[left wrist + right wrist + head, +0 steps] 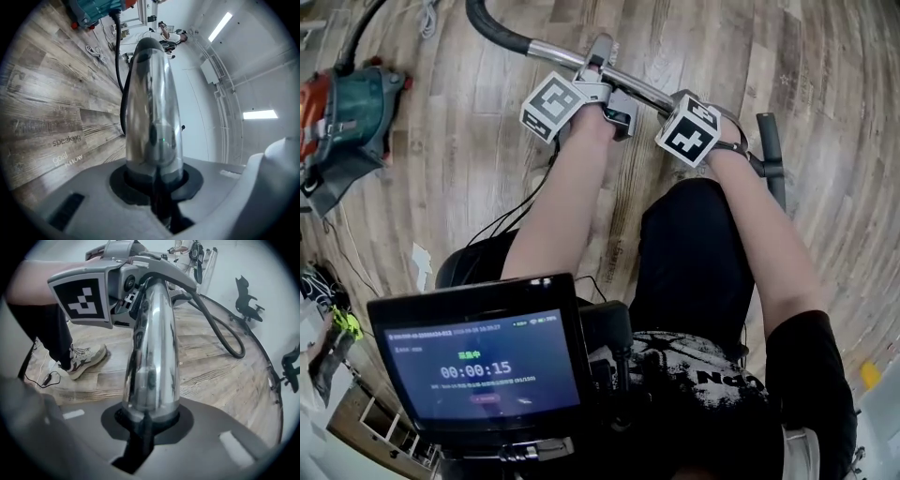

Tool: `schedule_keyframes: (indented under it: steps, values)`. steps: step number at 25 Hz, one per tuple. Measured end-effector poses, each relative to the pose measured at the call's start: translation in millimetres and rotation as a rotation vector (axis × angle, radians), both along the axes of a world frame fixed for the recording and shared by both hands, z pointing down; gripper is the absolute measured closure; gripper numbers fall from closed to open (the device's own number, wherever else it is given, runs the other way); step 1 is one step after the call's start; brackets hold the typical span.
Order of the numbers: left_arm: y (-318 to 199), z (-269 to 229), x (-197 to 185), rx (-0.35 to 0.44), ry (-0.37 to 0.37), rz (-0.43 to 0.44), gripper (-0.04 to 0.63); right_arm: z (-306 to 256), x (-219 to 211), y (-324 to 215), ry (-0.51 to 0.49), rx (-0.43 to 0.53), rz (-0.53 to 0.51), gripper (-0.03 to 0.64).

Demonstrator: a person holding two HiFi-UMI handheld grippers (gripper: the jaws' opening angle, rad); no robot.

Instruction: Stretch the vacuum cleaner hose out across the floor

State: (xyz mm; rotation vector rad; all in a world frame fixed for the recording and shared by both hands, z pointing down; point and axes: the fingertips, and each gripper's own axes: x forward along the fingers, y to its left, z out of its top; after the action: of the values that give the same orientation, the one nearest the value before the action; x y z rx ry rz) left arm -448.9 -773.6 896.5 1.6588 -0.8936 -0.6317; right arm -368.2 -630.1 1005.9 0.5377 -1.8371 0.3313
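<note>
Vacuum cleaner hose [492,28]: black, at the top middle of the head view, cut off by the upper edge. Only two stretches in frame there, one rising from the vacuum cleaner body [342,108] at the upper left, the other joined to the chrome tube [572,58]. Loops over the wooden floor [211,380] at the right of the right gripper view. In the left gripper view, just a thin dark curve left of the tube, partly hidden behind it.

Left gripper [598,70] and right gripper [682,105]: side by side on the tube, upper middle of the head view, jaws covered there by marker cubes and hands. In each gripper view, jaws clamped on the chrome tube, which fills the centre of the frame. No hose between either pair of jaws. Begins beyond the left gripper, past the tube's far end.

Small print on the floor planks at the left of the left gripper view, only partly legible.
</note>
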Motion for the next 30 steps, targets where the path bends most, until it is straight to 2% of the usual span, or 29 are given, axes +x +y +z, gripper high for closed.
schedule_keyframes:
  steps: [4, 7, 11, 17, 23, 28, 30]
  values:
    - [-4, -31, 7, 0.015, -0.059, 0.087, 0.54, -24, -10, -2, -0.051, 0.01, 0.04, 0.558]
    - [1, -72, 9, -0.003, -0.081, 0.142, 0.54, -68, -15, 6, -0.059, -0.012, 0.059, 0.555]
    - [5, -159, 0, -0.03, -0.06, 0.158, 0.54, -161, -25, 12, -0.064, -0.034, 0.067, 0.555]
    - [33, -307, -4, -0.059, -0.092, 0.2, 0.535, -312, -40, 45, -0.128, -0.105, 0.064, 0.555]
    - [61, -488, 4, 0.028, -0.053, 0.164, 0.548, -483, -48, 92, -0.27, -0.203, 0.081, 0.553]
    - [100, -590, 27, 0.113, -0.013, 0.14, 0.555, -574, -21, 127, -0.292, -0.2, 0.042, 0.551]
    - [116, -614, 36, 0.134, -0.011, 0.133, 0.56, -595, -9, 136, -0.279, -0.136, 0.035, 0.549]
